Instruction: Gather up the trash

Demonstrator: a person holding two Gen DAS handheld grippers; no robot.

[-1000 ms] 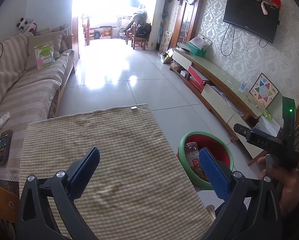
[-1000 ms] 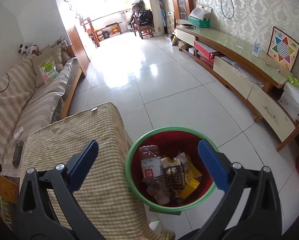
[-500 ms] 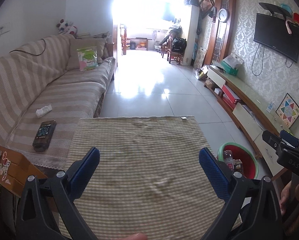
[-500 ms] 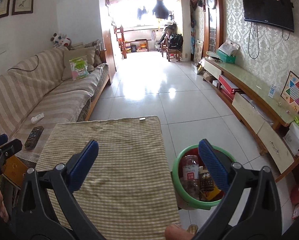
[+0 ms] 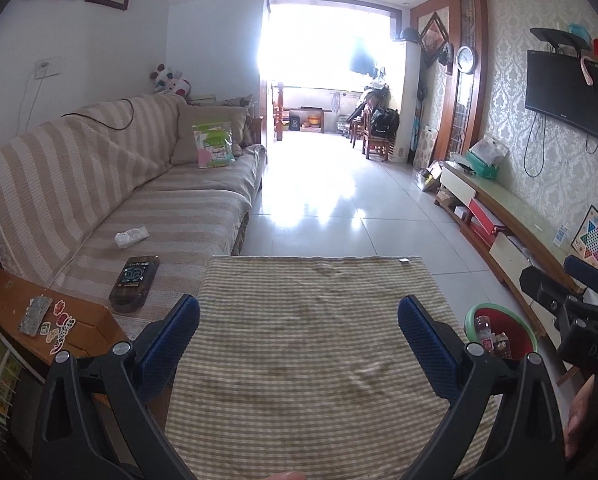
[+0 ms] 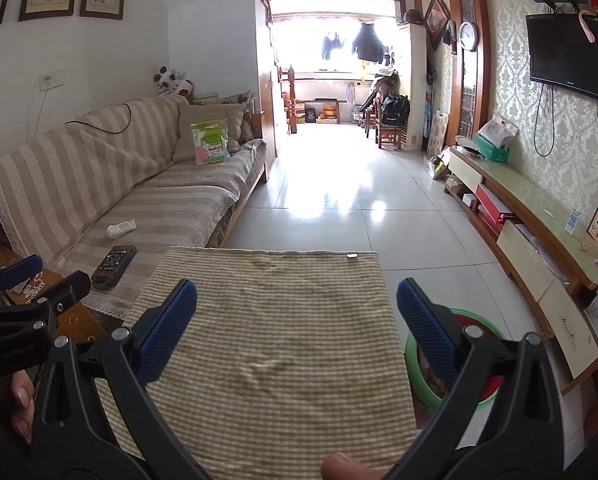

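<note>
A green-rimmed red trash bin point(image 5: 501, 334) stands on the floor right of the cloth-covered table point(image 5: 311, 340), holding a clear bottle and cartons; in the right wrist view the bin point(image 6: 427, 364) is partly hidden by my finger. My left gripper point(image 5: 299, 334) is open and empty above the table. My right gripper point(image 6: 297, 326) is open and empty above the same table. A crumpled white tissue point(image 5: 131, 237) lies on the striped sofa point(image 5: 99, 200).
A dark remote point(image 5: 135, 280) lies on the sofa seat. A green-pink bag point(image 5: 213, 149) leans on a cushion. A wooden side table point(image 5: 47, 320) with stickers is at the left. A long TV cabinet point(image 5: 511, 224) lines the right wall. Tiled floor point(image 5: 339, 200) runs ahead.
Both grippers have risen and swung left from over the bin to over the table, now level with the room. The bin has slid to the lower right of both views.
</note>
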